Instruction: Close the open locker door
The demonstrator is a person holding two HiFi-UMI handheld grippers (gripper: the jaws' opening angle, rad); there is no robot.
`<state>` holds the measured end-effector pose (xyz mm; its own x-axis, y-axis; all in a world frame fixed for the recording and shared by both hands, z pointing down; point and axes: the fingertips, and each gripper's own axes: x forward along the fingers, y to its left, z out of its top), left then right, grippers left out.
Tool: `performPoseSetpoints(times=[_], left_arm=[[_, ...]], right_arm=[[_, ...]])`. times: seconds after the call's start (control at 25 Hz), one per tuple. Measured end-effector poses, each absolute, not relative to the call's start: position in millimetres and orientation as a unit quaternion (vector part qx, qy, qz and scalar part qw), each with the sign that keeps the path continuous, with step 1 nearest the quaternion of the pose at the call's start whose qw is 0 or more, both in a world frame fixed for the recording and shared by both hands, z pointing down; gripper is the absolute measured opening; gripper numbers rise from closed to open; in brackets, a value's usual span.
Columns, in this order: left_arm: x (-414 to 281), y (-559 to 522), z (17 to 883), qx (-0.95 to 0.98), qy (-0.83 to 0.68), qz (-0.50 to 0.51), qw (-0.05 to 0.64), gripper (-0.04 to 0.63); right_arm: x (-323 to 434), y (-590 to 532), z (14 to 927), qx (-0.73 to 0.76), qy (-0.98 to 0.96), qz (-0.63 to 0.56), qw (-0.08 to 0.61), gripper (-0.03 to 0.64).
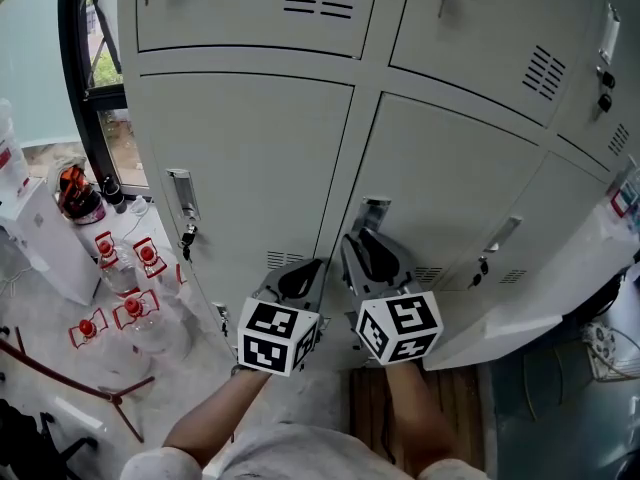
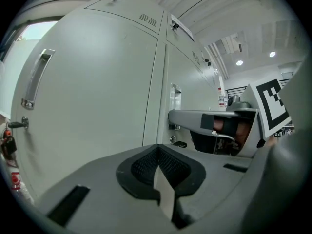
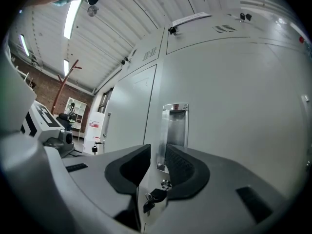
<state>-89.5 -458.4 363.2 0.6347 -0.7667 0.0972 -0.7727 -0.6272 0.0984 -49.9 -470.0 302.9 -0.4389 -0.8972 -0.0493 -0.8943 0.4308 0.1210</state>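
A big bank of pale grey lockers [image 1: 250, 158] fills most of the head view, top to bottom. The locker door [image 1: 440, 188] sits in the bottom row, just right of centre in the frame, and it's seen lying pretty much level with the doors around it; whether it's fully latched can't be told tbh. A window [image 1: 100, 78] with a dark frame is tucked into the upper left, and under it a white box [image 1: 45, 238] is parked on the floor. Both tools are held low in the middle of the frame, side by side, marker cubes facing the camera. The right tongs [image 1: 362, 243] are pointed at the door with the jaws spread apart and nothing pinched; in the right gripper view [image 3: 157, 152] the door's surface is seen straight through the gap. The left tongs [image 1: 297, 280] are held by the post left of that door, and in the left gripper view [image 2: 157, 147] the tips are seen pressed together with nothing gripped. A cluster of clear bottles [image 1: 130, 313] with red caps is spotted lower left. The shiny recessed handle [image 3: 175, 126] is framed just above the right jaws, and a small key [image 3: 155, 197] is left hanging in the lock below it.
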Motion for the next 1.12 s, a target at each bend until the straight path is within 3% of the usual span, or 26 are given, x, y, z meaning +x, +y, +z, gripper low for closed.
performPoseSetpoints(times=[0.6,1.12], left_arm=[[-71.5,-430.0,356.9,0.900,-0.430,0.023,0.072,0.006],[-38.9,-380.8,348.3,0.897,-0.435,0.026,0.070,0.006]], right_arm=[[-28.7,-425.8,301.2,0.528,-0.847,-0.057,0.007,0.073],[4.7,-368.4,310.4,0.525,-0.850,-0.046,0.018,0.027]])
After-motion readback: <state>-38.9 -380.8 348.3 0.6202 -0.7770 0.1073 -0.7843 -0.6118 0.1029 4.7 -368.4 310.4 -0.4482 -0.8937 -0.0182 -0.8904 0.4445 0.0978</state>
